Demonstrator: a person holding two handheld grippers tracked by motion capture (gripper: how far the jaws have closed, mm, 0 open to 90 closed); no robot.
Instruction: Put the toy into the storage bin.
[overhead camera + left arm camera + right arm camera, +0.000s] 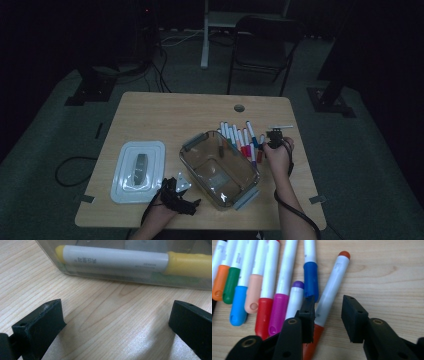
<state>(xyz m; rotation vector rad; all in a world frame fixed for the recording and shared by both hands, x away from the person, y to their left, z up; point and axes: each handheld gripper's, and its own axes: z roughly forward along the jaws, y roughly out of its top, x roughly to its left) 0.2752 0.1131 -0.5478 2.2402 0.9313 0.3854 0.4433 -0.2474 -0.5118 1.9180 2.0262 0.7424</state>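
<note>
A row of white markers with coloured caps [239, 139] lies on the wooden table [165, 115], right of a clear container [247, 187]. My right gripper [328, 315] is low over the row's right end, open. Its jaws straddle a marker with an orange-red cap [332, 290]: the left jaw is against the barrel and the right jaw stands clear of it. In the high view the right gripper [274, 136] sits at that end of the row. My left gripper [116, 322] rests open by the container's near-left wall [130, 281]. A yellow-capped marker [115, 258] lies inside the container.
The container's white lid [137, 170] lies flat left of the left gripper [182, 196]. One white marker [281, 127] lies apart behind the right gripper. A blue-capped marker [310, 277] and a purple-ended one [295, 297] lie just left of the straddled marker. A folding chair [262, 47] stands beyond the table.
</note>
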